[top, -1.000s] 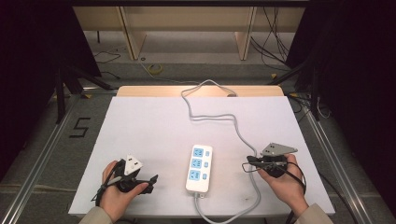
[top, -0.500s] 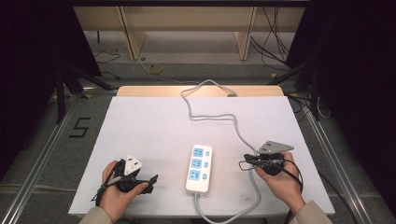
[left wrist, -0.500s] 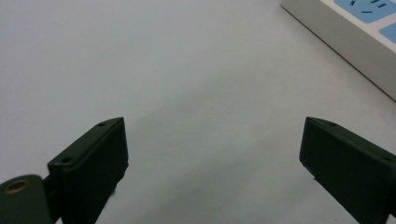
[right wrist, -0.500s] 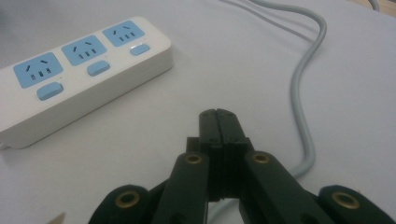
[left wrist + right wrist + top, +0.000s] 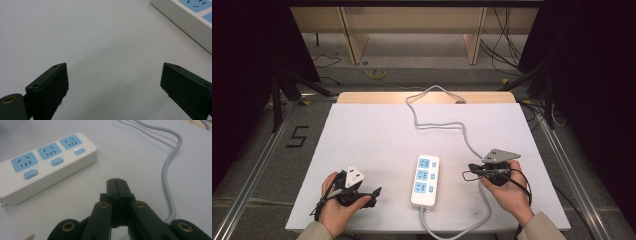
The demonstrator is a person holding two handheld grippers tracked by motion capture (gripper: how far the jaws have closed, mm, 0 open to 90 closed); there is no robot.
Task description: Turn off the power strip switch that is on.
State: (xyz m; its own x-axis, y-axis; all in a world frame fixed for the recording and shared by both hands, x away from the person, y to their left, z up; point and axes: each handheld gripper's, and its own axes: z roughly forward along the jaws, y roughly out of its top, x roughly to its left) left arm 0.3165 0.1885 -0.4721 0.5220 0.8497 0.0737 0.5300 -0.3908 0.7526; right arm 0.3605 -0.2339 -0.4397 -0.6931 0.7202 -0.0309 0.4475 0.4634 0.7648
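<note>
High view: my left gripper (image 5: 371,192), jaws wide apart, rests left of the power strip (image 5: 425,180); my right gripper (image 5: 469,173), jaws pressed together, sits right of it beside its cable (image 5: 484,202).

Left of the power strip (image 5: 425,180) the bench (image 5: 362,135) lies bare, open passage. Right of the power strip, its grey cable (image 5: 472,150) snakes back across the bench, blocking low sweeps.

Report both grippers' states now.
Left gripper: open, holding nothing.
Right gripper: closed, holding nothing, beside the power strip.
</note>
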